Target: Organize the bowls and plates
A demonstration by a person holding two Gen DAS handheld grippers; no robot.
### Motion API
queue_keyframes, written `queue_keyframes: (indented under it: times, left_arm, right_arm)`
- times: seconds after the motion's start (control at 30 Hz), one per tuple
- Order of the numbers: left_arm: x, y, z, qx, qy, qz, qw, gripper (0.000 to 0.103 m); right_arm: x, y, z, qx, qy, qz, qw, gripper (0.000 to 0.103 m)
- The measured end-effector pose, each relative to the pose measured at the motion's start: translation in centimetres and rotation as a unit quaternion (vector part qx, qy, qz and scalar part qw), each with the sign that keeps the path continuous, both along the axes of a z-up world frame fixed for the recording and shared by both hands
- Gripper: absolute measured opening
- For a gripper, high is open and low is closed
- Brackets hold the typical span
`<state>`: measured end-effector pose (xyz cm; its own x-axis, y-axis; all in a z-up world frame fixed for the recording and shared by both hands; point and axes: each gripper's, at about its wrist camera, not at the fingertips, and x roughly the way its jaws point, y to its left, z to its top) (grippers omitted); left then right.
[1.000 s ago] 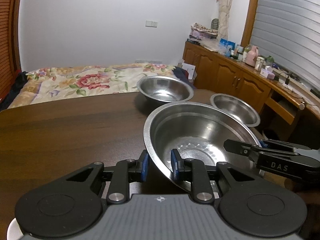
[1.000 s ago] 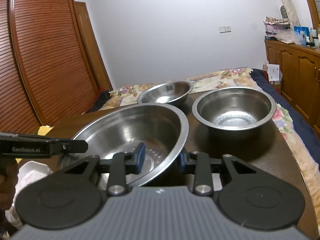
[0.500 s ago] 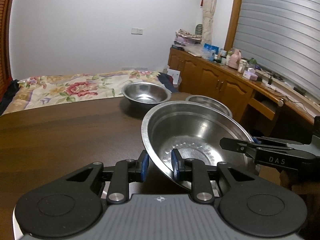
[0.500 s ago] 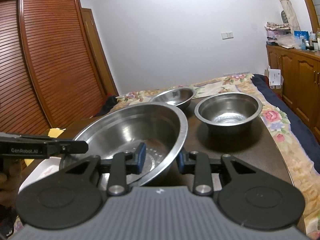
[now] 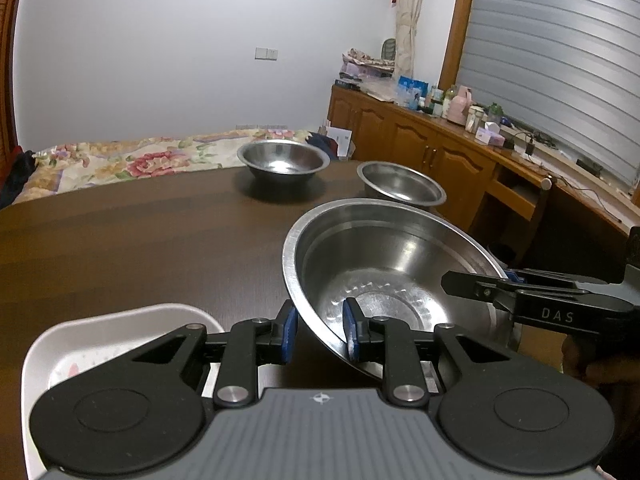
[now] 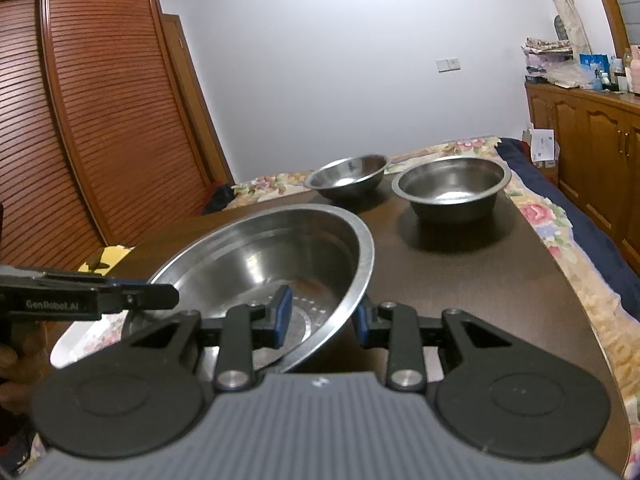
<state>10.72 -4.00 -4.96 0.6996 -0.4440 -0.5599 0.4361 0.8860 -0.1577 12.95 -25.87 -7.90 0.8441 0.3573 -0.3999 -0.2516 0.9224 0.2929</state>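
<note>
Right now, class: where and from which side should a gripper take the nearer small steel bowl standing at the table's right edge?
Grip the small bowl by its thin rim, jaws astride the wall, coming from the near side above. It stands upright and open, and the other small bowl crowds its left.

This is a bedroom in a home. A bed with a floral quilt (image 5: pixel 120 160) lies past the dark wooden table (image 5: pixel 120 248) at middle left. A louvred brown wooden wardrobe (image 6: pixel 80 120) fills the right-wrist view's left side, and cluttered wooden cabinets (image 5: pixel 420 148) under a shuttered window (image 5: pixel 552 64) occupy the left-wrist view's right.
</note>
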Motion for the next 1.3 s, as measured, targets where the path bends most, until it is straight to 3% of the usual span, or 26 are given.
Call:
queue_keyframes:
  times: [1.03, 1.3]
  left_arm:
    - [-1.0, 0.0, -1.3, 0.001, 0.01, -0.013, 0.9999, 0.029]
    - [-0.8, 0.5, -1.1, 0.004, 0.005, 0.003, 1.0, 0.044]
  right_arm:
    - [-1.4, -0.6, -1.4, 0.014, 0.02, -0.014, 1.0, 0.035]
    - [-1.4, -1.0, -0.6, 0.012, 0.008, -0.02, 1.0, 0.039]
